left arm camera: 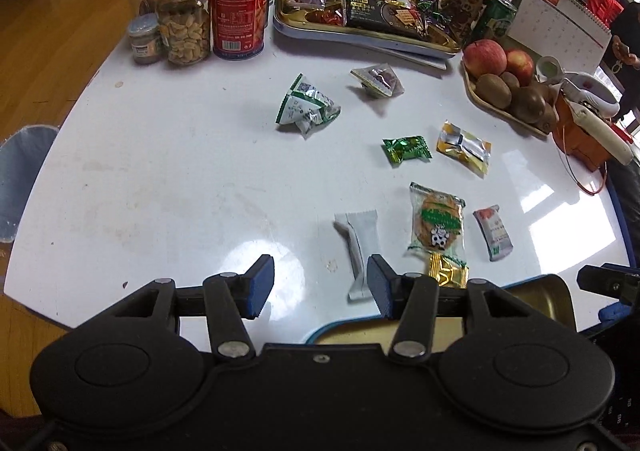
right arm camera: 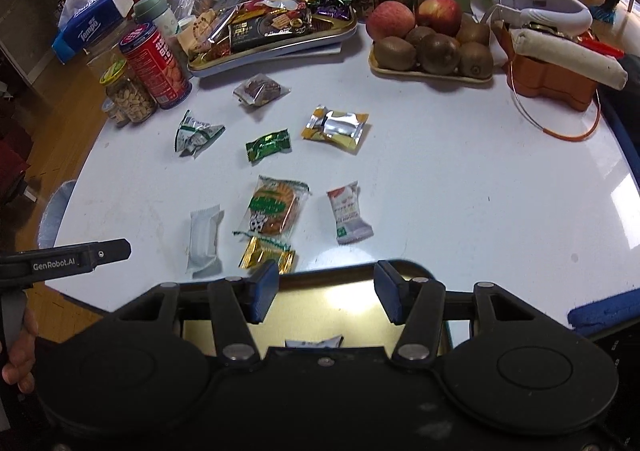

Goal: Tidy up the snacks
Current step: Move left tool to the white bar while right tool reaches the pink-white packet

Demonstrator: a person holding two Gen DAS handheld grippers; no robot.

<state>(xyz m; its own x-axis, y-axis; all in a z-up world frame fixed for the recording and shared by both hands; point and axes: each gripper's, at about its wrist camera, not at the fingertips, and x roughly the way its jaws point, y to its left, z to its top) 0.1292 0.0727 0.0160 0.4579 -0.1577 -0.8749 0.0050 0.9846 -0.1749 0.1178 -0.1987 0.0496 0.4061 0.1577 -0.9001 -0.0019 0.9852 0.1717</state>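
I am holding my left gripper (left arm camera: 321, 287) wide and empty over the white table (left arm camera: 160, 171), and my right gripper (right arm camera: 327, 291) is gaping empty above the gold tray (right arm camera: 320, 315). Wrapped snacks are lying scattered ahead, the cookie packet (right arm camera: 274, 209) nearest.

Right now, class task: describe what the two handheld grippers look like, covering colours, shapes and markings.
Both are matte black plastic. The left gripper and right gripper each have two blue ridged pads on hinged black links with silver rivets, above a body with two round discs. White lettering reading GenRobot.AI marks the left one's side in the right wrist view.
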